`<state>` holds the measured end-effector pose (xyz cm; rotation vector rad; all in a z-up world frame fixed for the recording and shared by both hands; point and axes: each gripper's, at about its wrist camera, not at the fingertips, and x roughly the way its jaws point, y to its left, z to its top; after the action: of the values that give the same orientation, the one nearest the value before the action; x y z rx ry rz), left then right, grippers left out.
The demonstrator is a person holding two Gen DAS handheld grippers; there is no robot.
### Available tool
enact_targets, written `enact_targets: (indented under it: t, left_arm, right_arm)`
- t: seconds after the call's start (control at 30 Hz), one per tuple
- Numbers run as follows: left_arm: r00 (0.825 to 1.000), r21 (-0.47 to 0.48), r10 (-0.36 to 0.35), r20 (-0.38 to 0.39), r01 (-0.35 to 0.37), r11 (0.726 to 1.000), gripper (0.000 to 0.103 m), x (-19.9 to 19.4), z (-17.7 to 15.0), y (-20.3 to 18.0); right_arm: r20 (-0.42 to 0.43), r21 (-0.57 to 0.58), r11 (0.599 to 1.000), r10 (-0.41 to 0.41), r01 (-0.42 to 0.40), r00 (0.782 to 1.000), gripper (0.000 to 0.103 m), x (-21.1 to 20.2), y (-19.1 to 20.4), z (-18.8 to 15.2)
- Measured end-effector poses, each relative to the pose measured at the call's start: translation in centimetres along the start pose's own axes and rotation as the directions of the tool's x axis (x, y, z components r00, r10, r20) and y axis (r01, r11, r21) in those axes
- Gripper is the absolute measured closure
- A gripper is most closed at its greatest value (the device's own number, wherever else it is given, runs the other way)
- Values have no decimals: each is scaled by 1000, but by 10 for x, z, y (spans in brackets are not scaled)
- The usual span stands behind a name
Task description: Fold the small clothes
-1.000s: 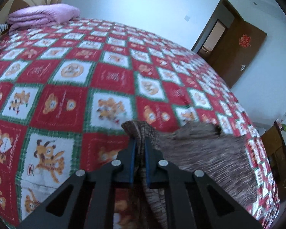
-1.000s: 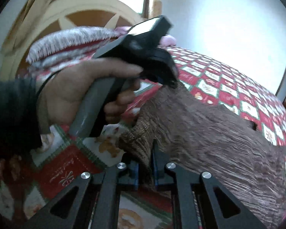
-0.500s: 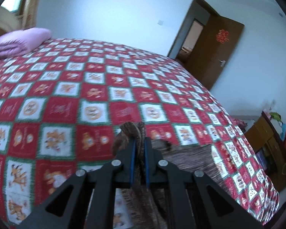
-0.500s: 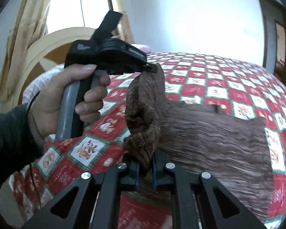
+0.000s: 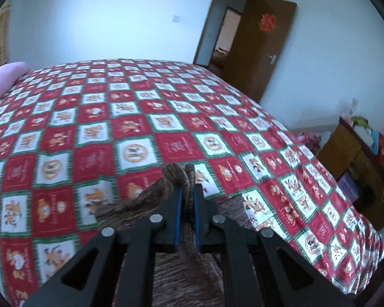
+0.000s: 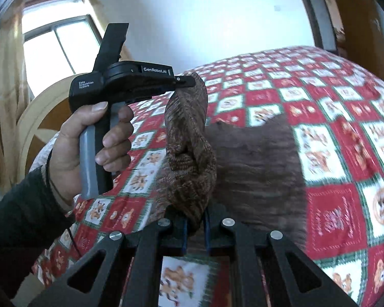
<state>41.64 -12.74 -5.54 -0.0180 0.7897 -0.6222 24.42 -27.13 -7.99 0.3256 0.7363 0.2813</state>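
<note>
Brown knit garment (image 6: 256, 168): we record it partly lifted off the bed (image 6: 345, 107), its lower portion lying across the red, white and green checked quilt at 3 o'clock of the raised part, its upper edge bunched and held up by both claws.

Left claw (image 5: 188, 192): we note the blue-lined fingers (image 5: 178, 212) drawn narrow, pinching a fold of the garment (image 5: 176, 176) that pokes out past the tips at 12 o'clock. In the right wrist view the same claw (image 6: 185, 81) appears at 10 o'clock, gripped by our left hand (image 6: 89, 148), with the knit hanging down from its tip.

Right claw (image 6: 195, 226): fingers nearly together, clamped on the lower bunch of the knit, which rises from them towards 12 o'clock.

Surroundings: pink folded bedding (image 5: 2, 81) at 9 o'clock of the left wrist view; open brown door (image 5: 263, 48) at 1 o'clock; wooden cabinet (image 5: 350, 158) at 3 o'clock; curtained window (image 6: 56, 43) at 10 o'clock of the right wrist view.
</note>
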Motion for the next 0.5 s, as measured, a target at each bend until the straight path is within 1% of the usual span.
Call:
enact_targets:
  t: [0.13,0.17,0.27,0.37,0.5]
  left_arm:
    - [999,51,6,-44,-4,999,95,26,-9,-18]
    - [998,70,18,-54,-14,997,95,33,-12,-24]
    - [996,87,23,-83,-16,996,95,51,-19,-33]
    - [995,109,25,-99,-14,994,95,63,-26,-44]
    - [993,179,47,-108,-27,983,95,72,-37,-60]
  right_arm:
    - [-29,85,996,6,-3,1000,95,-2,-27,-8]
    - [-39,108,994,6,-2,999,95,-1,-34,-12]
    - [-59,170,986,12,-2,998,97,1,-53,-18]
    - [-87,251,968,37,-14,996,98,4,-73,-27]
    - [-102,297,955,53,-21,993,98,6,-84,-36]
